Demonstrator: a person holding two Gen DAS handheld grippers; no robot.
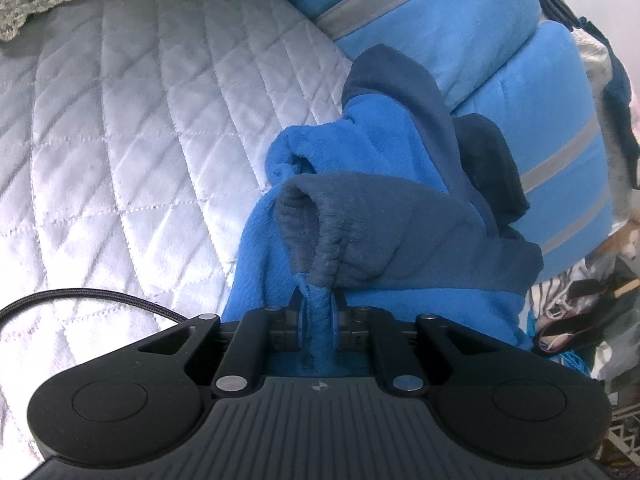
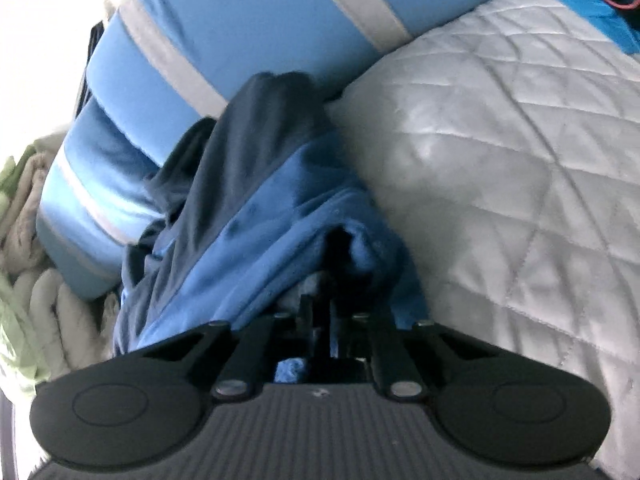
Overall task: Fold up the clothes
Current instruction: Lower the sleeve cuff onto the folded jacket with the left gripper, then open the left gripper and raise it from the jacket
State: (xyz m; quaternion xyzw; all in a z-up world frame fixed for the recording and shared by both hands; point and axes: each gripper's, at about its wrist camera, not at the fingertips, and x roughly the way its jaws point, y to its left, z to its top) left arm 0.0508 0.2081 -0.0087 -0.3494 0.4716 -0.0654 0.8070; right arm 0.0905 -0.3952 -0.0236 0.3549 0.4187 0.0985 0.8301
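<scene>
While we hold the blue fleece garment (image 1: 360,208) off the quilted bed cover (image 1: 120,120), both our grippers have a bit of it. Our left gripper (image 1: 318,312) pinches a bunched bright blue edge right at its tips. Our right gripper (image 2: 318,320) is pressed together with fleece at its tips too, but that view is blurry. The garment runs long, straight ahead of both grippers, toward the rolled blue blanket (image 1: 460,40) behind it.
</scene>
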